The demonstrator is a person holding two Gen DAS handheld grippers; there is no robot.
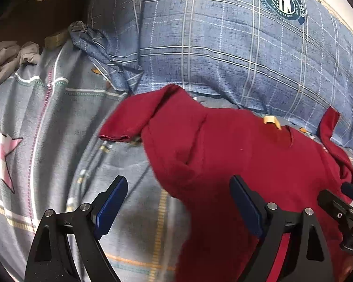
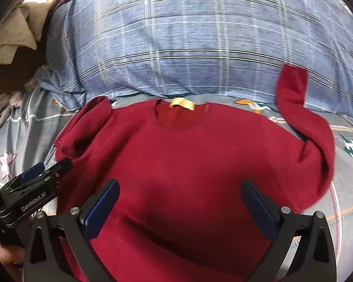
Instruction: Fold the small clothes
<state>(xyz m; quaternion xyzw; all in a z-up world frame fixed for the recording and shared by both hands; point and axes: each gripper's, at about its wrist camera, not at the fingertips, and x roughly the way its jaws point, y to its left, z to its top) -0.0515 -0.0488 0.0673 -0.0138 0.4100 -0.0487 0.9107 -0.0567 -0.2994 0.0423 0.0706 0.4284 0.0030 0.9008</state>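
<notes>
Both my grippers spread wide over the red shirt, gripping nothing.

I have the red shirt [image 2: 188, 155] lying flat on the patterned bedsheet [image 1: 35, 117], its collar with a yellow tag [image 2: 181, 103] next to the big blue plaid pillow [image 2: 188, 47]. One sleeve [image 1: 129, 122] is folded across near my left gripper [image 1: 178, 202]; the other sleeve [image 2: 291, 89] curls up against the pillow. My right gripper [image 2: 180, 202] hangs above the shirt's body, jaws apart. A grey cloth [image 1: 4, 61] sits bunched at the far left.
</notes>
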